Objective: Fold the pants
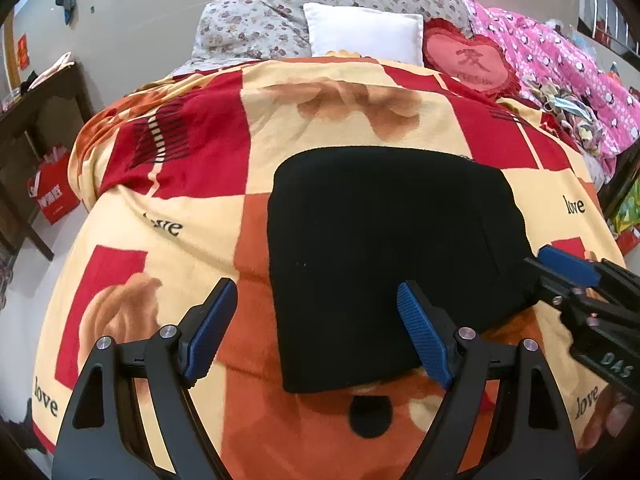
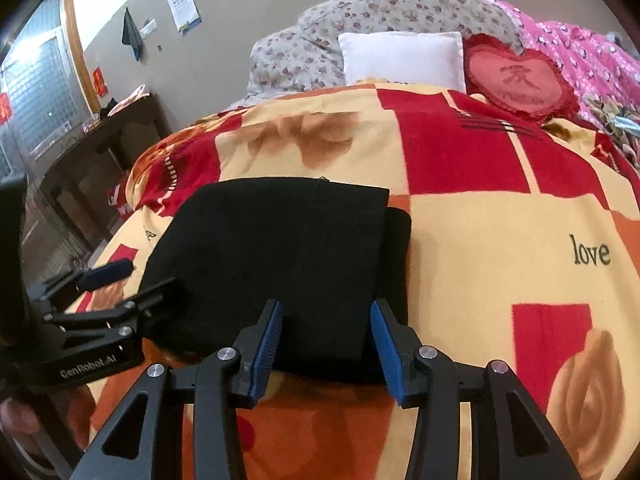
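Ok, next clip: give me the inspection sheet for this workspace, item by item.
Surface: bed covered by a red, cream and orange "love" blanket.
Job's things: black pants lying folded into a compact rectangle, a lower layer showing along one side.
Clutter: white pillow, heart cushion, floral quilt, pink bedding.
Grippers: left claw open, straddling the near left edge of the pants; right claw open at the near edge.
Cables: nothing seen.
Surroundings: dark side table, eye chart on wall.

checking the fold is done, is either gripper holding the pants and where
Nothing is held. The left gripper and right gripper are both open over the near edge of the folded black pants.
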Demonstrator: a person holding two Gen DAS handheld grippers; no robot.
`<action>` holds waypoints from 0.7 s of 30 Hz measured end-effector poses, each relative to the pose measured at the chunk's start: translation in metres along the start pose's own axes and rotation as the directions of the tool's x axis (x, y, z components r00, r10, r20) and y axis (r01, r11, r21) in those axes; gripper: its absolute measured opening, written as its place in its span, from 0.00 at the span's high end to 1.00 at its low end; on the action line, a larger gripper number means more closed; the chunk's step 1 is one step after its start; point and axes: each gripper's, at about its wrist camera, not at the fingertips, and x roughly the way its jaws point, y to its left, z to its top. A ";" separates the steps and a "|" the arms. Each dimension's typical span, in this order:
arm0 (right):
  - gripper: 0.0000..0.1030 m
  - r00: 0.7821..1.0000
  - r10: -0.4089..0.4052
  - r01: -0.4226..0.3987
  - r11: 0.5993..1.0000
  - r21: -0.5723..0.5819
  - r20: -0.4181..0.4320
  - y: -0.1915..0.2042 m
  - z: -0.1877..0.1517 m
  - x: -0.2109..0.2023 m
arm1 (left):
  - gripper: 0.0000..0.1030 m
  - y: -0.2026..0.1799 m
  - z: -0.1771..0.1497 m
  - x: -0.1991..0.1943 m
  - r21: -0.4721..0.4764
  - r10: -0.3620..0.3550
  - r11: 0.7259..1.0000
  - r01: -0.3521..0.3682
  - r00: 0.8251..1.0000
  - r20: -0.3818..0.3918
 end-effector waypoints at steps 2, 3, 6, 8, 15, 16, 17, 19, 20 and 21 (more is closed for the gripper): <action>0.57 1.000 0.001 -0.001 1.000 -0.003 0.008 0.001 0.000 -0.005 | 0.20 0.000 -0.001 -0.001 -0.005 0.007 1.000 -0.007 1.000 0.004; 0.57 1.000 0.000 0.000 1.000 -0.006 0.012 0.003 0.000 -0.007 | 0.20 -0.001 -0.003 -0.002 -0.008 0.007 1.000 -0.007 1.000 0.004; 0.55 1.000 -0.005 0.006 1.000 -0.011 0.020 0.005 -0.001 -0.009 | 0.20 -0.001 -0.005 -0.003 -0.018 0.009 1.000 -0.009 1.000 0.002; 0.55 1.000 -0.011 0.011 1.000 -0.005 0.012 0.005 -0.001 -0.006 | 0.20 -0.001 -0.005 -0.004 -0.016 0.010 1.000 -0.010 1.000 0.000; 0.54 1.000 -0.027 0.027 1.000 0.007 -0.013 0.002 -0.004 0.001 | 0.20 -0.001 -0.007 -0.006 -0.011 0.017 1.000 -0.017 1.000 -0.002; 0.53 0.999 -0.029 0.029 1.000 0.006 -0.014 0.003 -0.004 0.001 | 0.20 -0.001 -0.008 -0.007 -0.006 0.021 1.000 -0.021 1.000 0.000; 0.53 0.999 -0.031 0.032 0.999 0.004 -0.014 0.003 -0.005 0.001 | 0.20 -0.002 -0.008 -0.008 -0.001 0.026 1.000 -0.026 1.000 0.001; 0.53 0.999 -0.034 0.034 0.999 0.004 -0.017 0.004 -0.005 0.000 | 0.20 -0.003 -0.008 -0.009 0.005 0.034 0.999 -0.034 0.999 0.003; 0.53 0.999 -0.031 0.032 0.999 0.006 -0.013 0.004 -0.004 -0.002 | 0.20 -0.004 -0.008 -0.009 0.007 0.037 0.999 -0.037 0.999 0.004; 0.53 1.000 -0.029 0.029 1.000 0.006 -0.006 0.005 -0.004 -0.005 | 0.20 -0.004 -0.009 -0.010 0.009 0.042 0.999 -0.042 0.999 0.008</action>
